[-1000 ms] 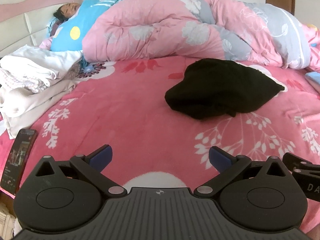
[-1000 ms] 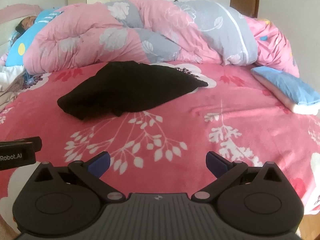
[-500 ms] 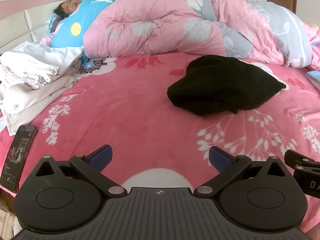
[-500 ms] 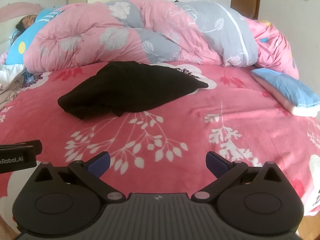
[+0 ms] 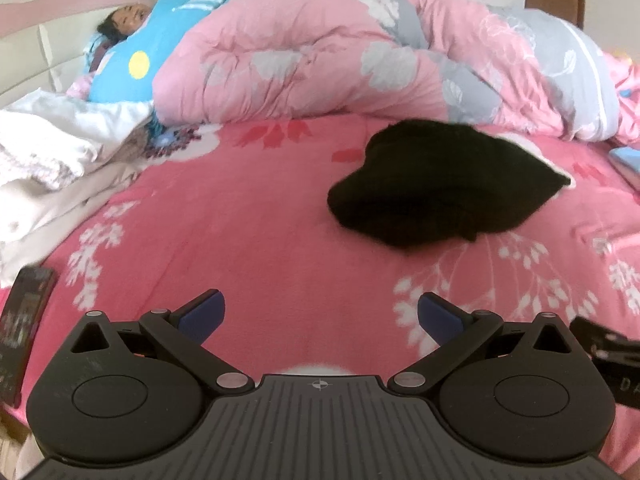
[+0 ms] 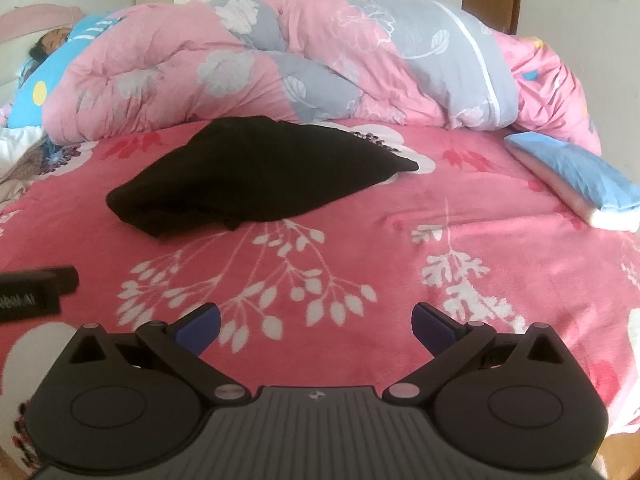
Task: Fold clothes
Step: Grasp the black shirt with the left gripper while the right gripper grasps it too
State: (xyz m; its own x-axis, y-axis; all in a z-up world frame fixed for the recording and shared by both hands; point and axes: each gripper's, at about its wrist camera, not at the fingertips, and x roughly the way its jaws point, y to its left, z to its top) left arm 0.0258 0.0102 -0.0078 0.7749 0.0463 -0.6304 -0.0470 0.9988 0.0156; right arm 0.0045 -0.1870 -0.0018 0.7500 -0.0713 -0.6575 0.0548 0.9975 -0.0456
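Black garment (image 6: 256,172), no readable label

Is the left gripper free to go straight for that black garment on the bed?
Probably yes: the left gripper is open and empty, and only bare pink blanket lies between it and the black garment.

Garment (image 5: 444,188) on bedspread (image 5: 248,240), before quilt (image 5: 320,60)

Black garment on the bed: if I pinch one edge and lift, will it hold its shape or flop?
The black garment lies slumped in soft rumpled folds, so it will likely drape and unfurl. It looks thin, probably light. The fleecy pink blanket underneath may drag at it when pushed.
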